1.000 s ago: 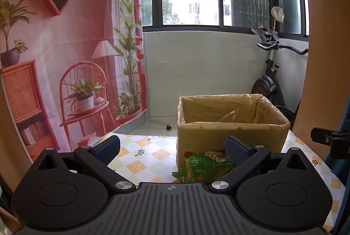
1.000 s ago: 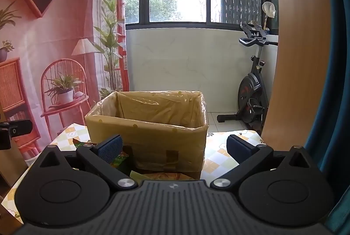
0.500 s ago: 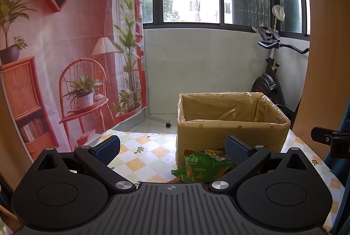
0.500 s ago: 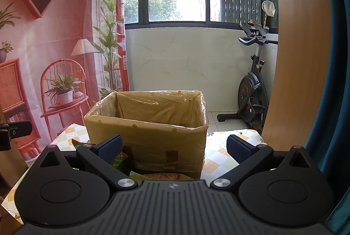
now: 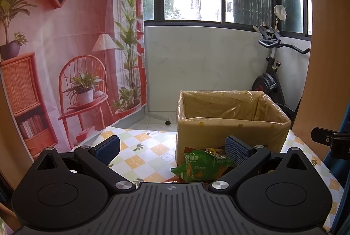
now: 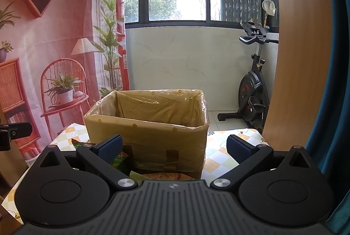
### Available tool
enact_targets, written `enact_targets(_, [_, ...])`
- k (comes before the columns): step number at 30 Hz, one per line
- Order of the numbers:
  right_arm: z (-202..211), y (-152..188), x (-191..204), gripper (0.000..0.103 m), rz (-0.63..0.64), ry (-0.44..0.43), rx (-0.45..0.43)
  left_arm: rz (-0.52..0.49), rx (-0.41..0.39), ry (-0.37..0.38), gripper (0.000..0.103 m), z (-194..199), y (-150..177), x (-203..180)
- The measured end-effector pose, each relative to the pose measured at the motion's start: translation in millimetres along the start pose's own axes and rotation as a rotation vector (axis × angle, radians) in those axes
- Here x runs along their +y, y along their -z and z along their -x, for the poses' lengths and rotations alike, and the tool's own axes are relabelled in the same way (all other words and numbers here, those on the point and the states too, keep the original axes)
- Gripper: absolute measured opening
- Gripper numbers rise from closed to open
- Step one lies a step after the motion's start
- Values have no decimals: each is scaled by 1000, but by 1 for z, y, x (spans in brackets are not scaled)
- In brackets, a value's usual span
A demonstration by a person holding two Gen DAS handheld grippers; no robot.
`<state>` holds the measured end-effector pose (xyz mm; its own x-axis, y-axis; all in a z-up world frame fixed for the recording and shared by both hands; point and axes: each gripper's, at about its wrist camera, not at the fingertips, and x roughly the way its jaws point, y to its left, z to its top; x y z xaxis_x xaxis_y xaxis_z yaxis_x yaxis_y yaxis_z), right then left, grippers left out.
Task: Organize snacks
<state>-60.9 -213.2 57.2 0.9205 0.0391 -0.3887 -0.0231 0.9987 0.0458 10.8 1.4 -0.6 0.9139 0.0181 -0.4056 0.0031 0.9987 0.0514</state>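
A cardboard box lined with clear plastic (image 5: 231,127) stands on the checked tablecloth (image 5: 144,147); it also shows in the right wrist view (image 6: 151,130). A green snack bag (image 5: 201,166) lies against the box's near side, with more packets beside it. In the right wrist view snack packets (image 6: 119,160) lie at the box's front left, partly hidden behind my gripper. My left gripper (image 5: 172,147) is open and empty, held above the table left of the bag. My right gripper (image 6: 174,146) is open and empty, facing the box's front.
A printed backdrop (image 5: 65,49) hangs at the left. An exercise bike (image 6: 251,95) stands on the floor behind the table at the right. A wooden panel (image 6: 299,49) and blue curtain (image 6: 336,81) are close on the right. The other gripper's tip (image 5: 330,141) shows at the right edge.
The left gripper has risen or tilted slightly, so the box and bag sit a little lower in view. The right gripper has hardly moved. Both stay open.
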Motion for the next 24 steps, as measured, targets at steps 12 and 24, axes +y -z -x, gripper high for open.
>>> enact_targets(12, [-1,0,1,103,3,2,4,9,7,0,103,-1,1,1])
enact_targets(24, [-1,0,0,103,3,2,5,19,13,9,103,-2,2,1])
